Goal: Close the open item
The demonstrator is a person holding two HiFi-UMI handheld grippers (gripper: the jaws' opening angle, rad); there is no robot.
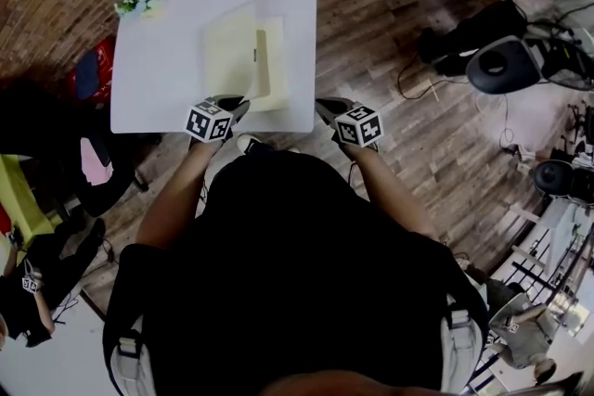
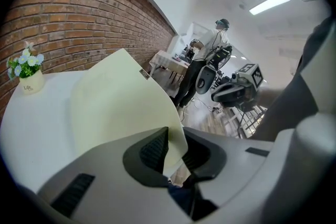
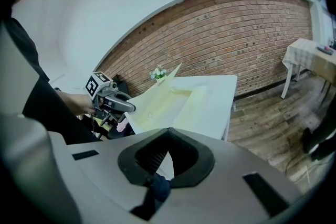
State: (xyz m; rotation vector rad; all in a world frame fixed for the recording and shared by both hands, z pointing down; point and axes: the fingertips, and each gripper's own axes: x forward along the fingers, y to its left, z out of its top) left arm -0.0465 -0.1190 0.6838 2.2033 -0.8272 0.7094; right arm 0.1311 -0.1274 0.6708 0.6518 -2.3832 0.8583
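White table (image 1: pixel 148 70) by a brick wall: my left claw (image 2: pixel 176 139) pinches the folder's (image 1: pixel 274 70) raised cover (image 1: pixel 230 51), my right claw (image 3: pixel 168 136) is closed and empty, and next I'd lower that cover flat.

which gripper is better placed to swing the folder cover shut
Left. The left gripper is clamped on the raised folder cover, so it can likely fold it down toward the table. The right gripper is shut on nothing, off the table's edge.
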